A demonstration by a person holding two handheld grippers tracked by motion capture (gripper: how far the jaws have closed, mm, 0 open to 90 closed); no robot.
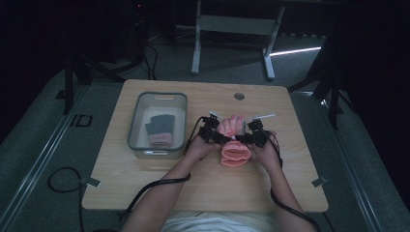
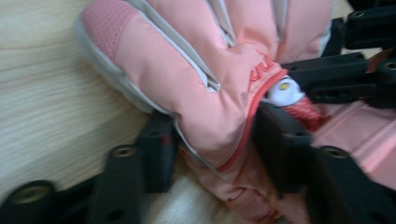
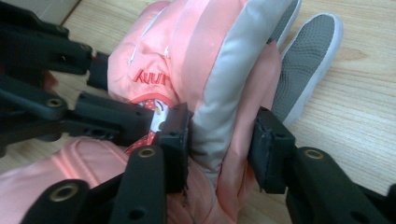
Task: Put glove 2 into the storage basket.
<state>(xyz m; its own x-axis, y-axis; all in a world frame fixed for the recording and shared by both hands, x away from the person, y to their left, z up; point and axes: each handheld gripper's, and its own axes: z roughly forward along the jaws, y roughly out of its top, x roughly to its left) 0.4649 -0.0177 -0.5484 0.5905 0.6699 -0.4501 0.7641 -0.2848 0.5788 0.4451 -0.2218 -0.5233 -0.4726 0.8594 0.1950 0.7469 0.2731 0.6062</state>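
Gloves, pink with grey trim, make up the work in hand: one pink glove [image 1: 234, 140] lies near the middle of the wooden table [image 1: 145, 174], a little right of centre, with its knitted cuff toward the near edge and its fingers pointing to the far side. The left gripper [image 1: 218, 137] comes in from the left and the right gripper [image 1: 245, 138] from the right, so that the two meet over the glove's wrist part. In the left gripper view the left gripper [image 2: 212, 149] has its black jaws drawn in on a fold of the pink glove [image 2: 187, 70] just below the thumb side, pinching the fabric between them, with the table's pale wood grain behind. In the right gripper view the right gripper [image 3: 219, 140] clamps a grey-and-pink fold of the glove [image 3: 210, 60] between its jaws, and the grey textured fingertips lie on the table beyond, to the right. The opposite gripper's black arms reach in at the left of that view, touching the glove near a small white tag and red lettering. On the left part of the table, well apart from the grippers, stands a clear plastic bin [image 1: 137, 121] with a grey rim; inside it lies a second glove [image 1: 159, 130], grey above and pink at the cuff. A round hole [image 1: 239, 96] sits in the table near its far edge.
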